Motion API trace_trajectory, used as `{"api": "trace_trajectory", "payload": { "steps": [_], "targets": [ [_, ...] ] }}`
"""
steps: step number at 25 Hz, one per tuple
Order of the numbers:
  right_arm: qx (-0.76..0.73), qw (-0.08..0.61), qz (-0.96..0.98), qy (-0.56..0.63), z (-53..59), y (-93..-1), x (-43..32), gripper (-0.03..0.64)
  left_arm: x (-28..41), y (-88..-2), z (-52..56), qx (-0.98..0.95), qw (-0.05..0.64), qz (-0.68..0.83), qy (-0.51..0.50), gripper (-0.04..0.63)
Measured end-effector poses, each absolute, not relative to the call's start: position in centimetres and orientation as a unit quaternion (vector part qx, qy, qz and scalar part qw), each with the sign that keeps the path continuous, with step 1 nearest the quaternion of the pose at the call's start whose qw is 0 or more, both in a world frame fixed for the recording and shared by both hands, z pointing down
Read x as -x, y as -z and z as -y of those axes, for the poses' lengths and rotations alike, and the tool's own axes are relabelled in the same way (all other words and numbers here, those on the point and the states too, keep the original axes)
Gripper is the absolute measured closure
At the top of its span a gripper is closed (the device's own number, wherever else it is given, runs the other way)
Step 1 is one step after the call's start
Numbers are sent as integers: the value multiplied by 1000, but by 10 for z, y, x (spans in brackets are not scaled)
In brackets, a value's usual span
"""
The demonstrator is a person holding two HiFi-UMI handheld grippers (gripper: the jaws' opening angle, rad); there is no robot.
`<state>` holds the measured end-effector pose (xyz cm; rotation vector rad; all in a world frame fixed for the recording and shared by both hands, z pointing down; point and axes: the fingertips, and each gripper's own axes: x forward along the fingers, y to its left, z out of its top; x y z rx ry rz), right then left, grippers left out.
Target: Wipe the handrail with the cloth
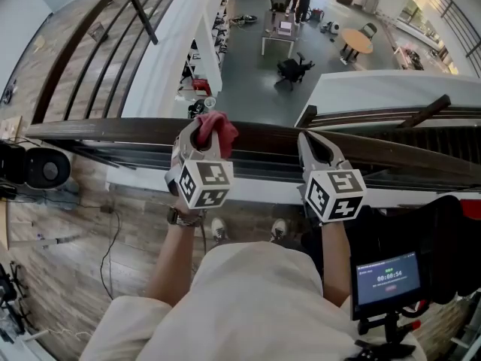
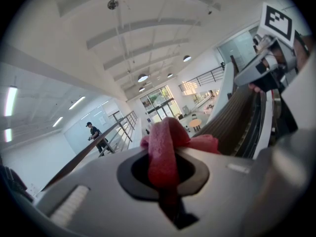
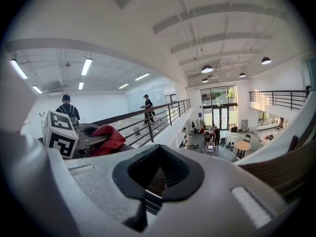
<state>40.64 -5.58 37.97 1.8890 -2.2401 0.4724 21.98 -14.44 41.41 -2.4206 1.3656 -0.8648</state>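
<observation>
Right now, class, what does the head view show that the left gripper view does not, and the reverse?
Head view only: the timer screen and the person's shoes. Left gripper view only: ceiling lamps and a person on the far walkway. Both: the red cloth in the jaws of the left gripper, the handrail and the right gripper.

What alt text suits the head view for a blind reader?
From above, the left tongs grip a crumpled red cloth at a dark wooden handrail; the right tongs, shut and empty, sit alongside, an atrium below.

The cloth (image 1: 220,129), in left tool (image 1: 204,131), lies on handrail (image 1: 113,129); right tool (image 1: 313,146) alongside
</observation>
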Motion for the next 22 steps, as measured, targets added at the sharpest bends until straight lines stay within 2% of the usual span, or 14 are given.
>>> {"api": "trace_trajectory", "payload": {
  "steps": [14, 22],
  "targets": [
    [-616, 84, 766, -163, 50, -386, -395, 614, -216, -420, 139, 821, 115, -472, 299, 571],
    [-576, 92, 798, -148, 43, -373, -434, 614, -255, -414, 131, 813, 107, -481, 310, 571]
  ]
}}
